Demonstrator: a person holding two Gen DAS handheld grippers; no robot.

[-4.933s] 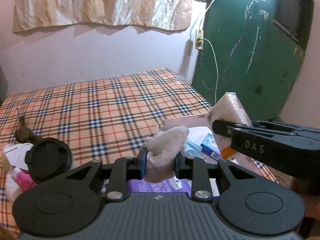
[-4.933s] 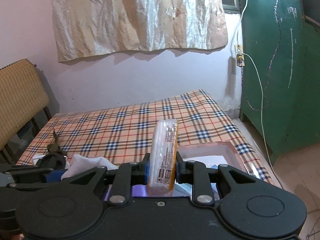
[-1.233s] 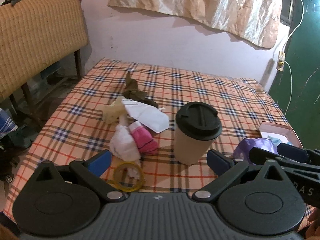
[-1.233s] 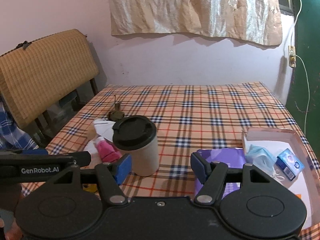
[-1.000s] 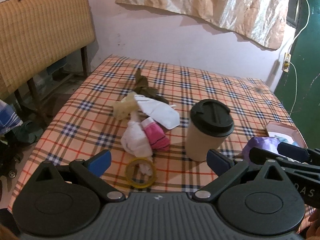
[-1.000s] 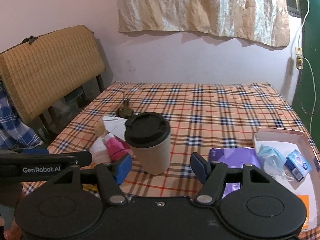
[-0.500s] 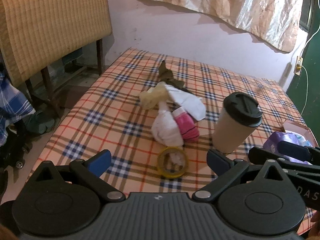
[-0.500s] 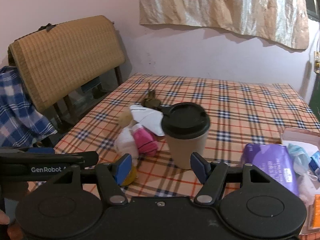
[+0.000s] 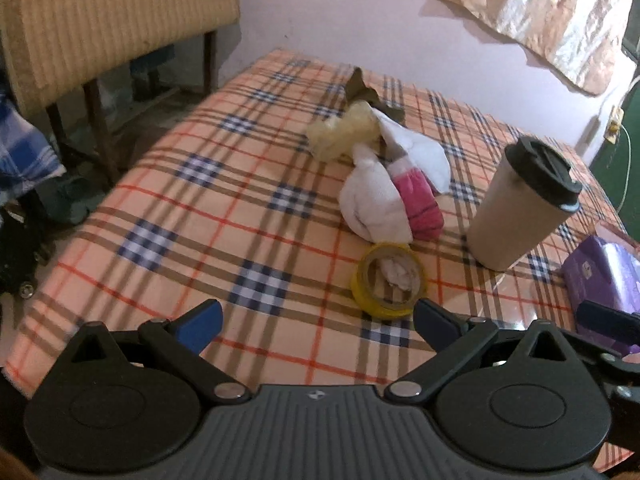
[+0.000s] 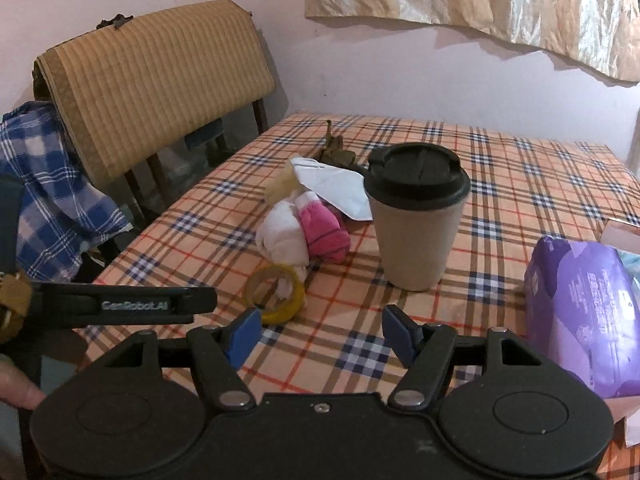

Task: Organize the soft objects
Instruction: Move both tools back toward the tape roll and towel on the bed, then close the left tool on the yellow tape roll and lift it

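Observation:
A pile of soft things lies on the plaid table: a white sock [image 9: 374, 204] [image 10: 282, 236], a pink sock [image 9: 418, 204] [image 10: 322, 232], a white face mask [image 9: 416, 152] [image 10: 336, 188], a yellowish wad [image 9: 344, 132] and an olive cloth [image 9: 360, 88]. A yellow tape roll [image 9: 388, 280] [image 10: 276, 292] lies just in front of the socks. My left gripper [image 9: 316, 320] is open and empty, short of the tape roll. My right gripper [image 10: 322, 332] is open and empty too, with the roll ahead to its left. A purple soft pack [image 10: 580, 312] [image 9: 604, 272] lies at the right.
A lidded paper cup [image 10: 416, 216] [image 9: 520, 208] stands between the pile and the purple pack. A pink tray's corner [image 10: 620, 232] shows at the far right. A padded chair [image 10: 160, 80] with a blue checked cloth [image 10: 52, 200] stands off the table's left edge.
Both grippers, earlier shut on a sock and a packet, are open and empty. Over the last second both dropped lower and swung left toward the sock pile, which looks closer.

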